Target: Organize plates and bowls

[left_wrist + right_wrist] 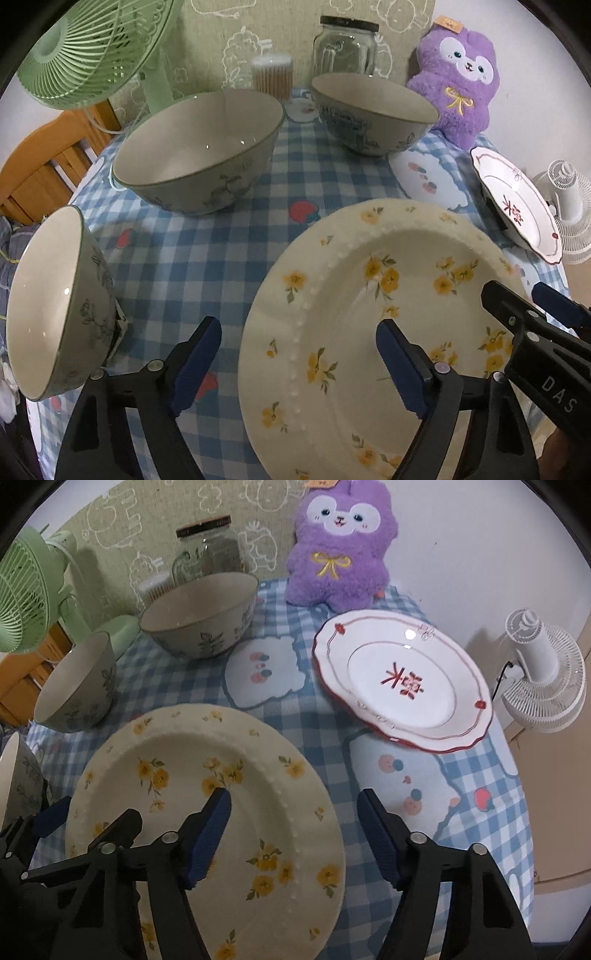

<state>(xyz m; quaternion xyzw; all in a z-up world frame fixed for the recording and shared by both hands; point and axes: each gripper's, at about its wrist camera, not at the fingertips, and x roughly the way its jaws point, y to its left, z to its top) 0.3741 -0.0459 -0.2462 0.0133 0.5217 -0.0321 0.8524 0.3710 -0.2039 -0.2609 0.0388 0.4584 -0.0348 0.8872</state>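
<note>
blue checked surface [229,236]: cream round plate with yellow flowers [369,332] lies between my two tools, left tool [299,363] astride its left rim, right tool [295,834] astride its right rim, both open, empty.

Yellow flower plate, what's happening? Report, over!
Left gripper open, straddling the plate's left rim. Right gripper open, straddling its right rim. Yellow flower plate flat on the checked cloth, not gripped. Nothing in the way, over.

A checked tablecloth [321,734] carries three bowls [199,151], two plates [207,812], and a plush [341,546].
</note>
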